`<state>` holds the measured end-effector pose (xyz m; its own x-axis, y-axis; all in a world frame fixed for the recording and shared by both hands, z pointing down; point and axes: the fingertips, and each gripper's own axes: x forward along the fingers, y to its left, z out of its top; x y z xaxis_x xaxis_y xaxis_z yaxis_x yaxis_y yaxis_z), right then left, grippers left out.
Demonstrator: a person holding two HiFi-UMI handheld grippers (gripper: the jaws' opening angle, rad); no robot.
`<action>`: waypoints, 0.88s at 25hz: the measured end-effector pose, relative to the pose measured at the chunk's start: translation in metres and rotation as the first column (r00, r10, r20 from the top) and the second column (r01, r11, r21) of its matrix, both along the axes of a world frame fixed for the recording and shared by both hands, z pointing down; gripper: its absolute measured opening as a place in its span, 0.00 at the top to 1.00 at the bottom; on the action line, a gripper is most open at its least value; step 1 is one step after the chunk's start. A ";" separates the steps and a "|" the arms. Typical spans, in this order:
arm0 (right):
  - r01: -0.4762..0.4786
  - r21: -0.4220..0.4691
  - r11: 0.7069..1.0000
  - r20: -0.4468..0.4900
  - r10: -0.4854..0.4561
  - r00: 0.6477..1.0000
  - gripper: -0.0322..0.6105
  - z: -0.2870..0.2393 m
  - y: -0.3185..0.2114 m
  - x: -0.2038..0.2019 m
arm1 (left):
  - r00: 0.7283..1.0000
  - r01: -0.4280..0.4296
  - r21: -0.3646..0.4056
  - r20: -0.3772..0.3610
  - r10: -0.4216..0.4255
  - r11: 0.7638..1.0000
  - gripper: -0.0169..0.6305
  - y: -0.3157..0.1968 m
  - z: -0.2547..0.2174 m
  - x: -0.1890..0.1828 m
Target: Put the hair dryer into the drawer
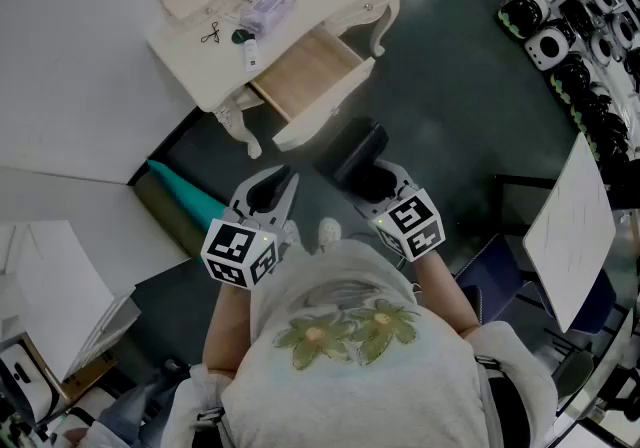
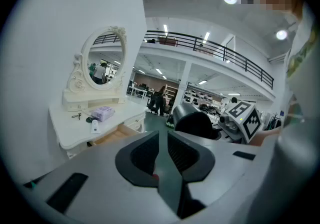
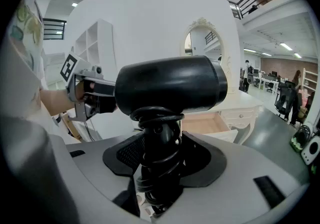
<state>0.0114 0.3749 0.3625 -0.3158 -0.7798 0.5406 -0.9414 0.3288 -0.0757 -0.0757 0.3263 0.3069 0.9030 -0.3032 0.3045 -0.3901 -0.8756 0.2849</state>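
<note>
My right gripper [image 1: 388, 188] is shut on the black hair dryer [image 1: 358, 158], gripping its handle with the cord coiled round it. In the right gripper view the dryer's barrel [image 3: 170, 88] lies crosswise above the jaws [image 3: 160, 155]. The open drawer [image 1: 305, 71] of the white dressing table [image 1: 200, 66] lies ahead of both grippers, its wooden bottom bare. The drawer [image 3: 202, 123] shows behind the dryer in the right gripper view. My left gripper [image 1: 280, 186] is shut with nothing in it, level with the right one and to its left [image 2: 162, 155]. From the left gripper view the dryer [image 2: 196, 122] is at right.
On the tabletop lie a purple packet [image 1: 266, 7], a white tube [image 1: 251, 54] and a small black clip [image 1: 210, 34]. An oval mirror [image 2: 103, 60] stands on the table. A teal object [image 1: 185, 194] lies on the floor at left, a white board [image 1: 570, 226] at right.
</note>
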 end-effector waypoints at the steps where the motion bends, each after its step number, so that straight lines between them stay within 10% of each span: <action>1: 0.006 0.002 1.000 -0.002 -0.006 1.000 0.62 0.001 0.001 0.001 | 1.000 0.004 0.001 -0.002 -0.004 1.000 0.88 0.001 0.001 0.001; 22: 0.108 -0.007 0.994 -0.001 -0.108 0.994 0.62 0.015 -0.025 0.008 | 0.998 0.070 -0.026 0.012 -0.070 0.997 0.88 -0.014 0.024 0.007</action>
